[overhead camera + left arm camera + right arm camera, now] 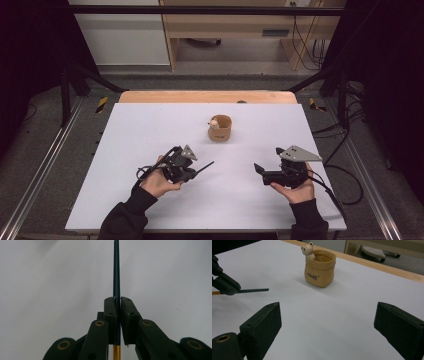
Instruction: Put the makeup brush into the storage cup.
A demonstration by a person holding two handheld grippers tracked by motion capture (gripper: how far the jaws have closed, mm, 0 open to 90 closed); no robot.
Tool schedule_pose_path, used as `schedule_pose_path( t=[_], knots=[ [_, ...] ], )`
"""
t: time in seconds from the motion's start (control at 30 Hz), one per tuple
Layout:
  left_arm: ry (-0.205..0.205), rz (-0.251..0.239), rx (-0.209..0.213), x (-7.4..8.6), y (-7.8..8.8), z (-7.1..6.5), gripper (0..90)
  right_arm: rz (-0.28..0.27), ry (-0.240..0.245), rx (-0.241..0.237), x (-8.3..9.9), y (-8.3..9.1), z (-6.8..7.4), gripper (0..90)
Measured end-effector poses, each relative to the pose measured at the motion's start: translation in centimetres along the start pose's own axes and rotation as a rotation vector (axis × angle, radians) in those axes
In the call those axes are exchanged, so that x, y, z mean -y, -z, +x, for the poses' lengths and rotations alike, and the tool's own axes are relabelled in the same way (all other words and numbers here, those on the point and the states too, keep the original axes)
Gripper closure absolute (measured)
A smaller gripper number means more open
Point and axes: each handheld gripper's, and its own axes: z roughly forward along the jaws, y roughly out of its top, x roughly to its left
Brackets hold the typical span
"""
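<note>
My left gripper is shut on a thin dark pencil with a gold end; it points right and away, its tip just above the white table. The same pencil juts from that left gripper at the left of the right gripper view. A tan sack-shaped pot with a small bear figure on its rim stands upright beyond both hands. My right gripper is wide open with nothing between its jaws, aimed at the pot from the near right.
The white tabletop has a wooden strip along its far edge. Black frame posts stand at both far corners, and cables lie on the floor to the right.
</note>
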Motion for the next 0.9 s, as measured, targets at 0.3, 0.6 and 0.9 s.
schedule_pose_path(
  t=[0.3,0.6,0.9],
  knots=[
    [-0.025,-0.016,0.007,0.3,0.8,-0.4,83.0,0.007,0.027,-0.009,-0.2,-0.2,0.4,8.8],
    [-0.059,0.014,0.016,-0.1,1.5,-0.5,83.0,0.038,0.177,-0.006,-1.3,-0.9,1.8,10.8],
    [-0.071,-0.010,0.033,-0.3,1.7,-0.5,83.0,0.055,0.268,-0.018,-2.2,-1.5,2.7,11.7]
  ],
)
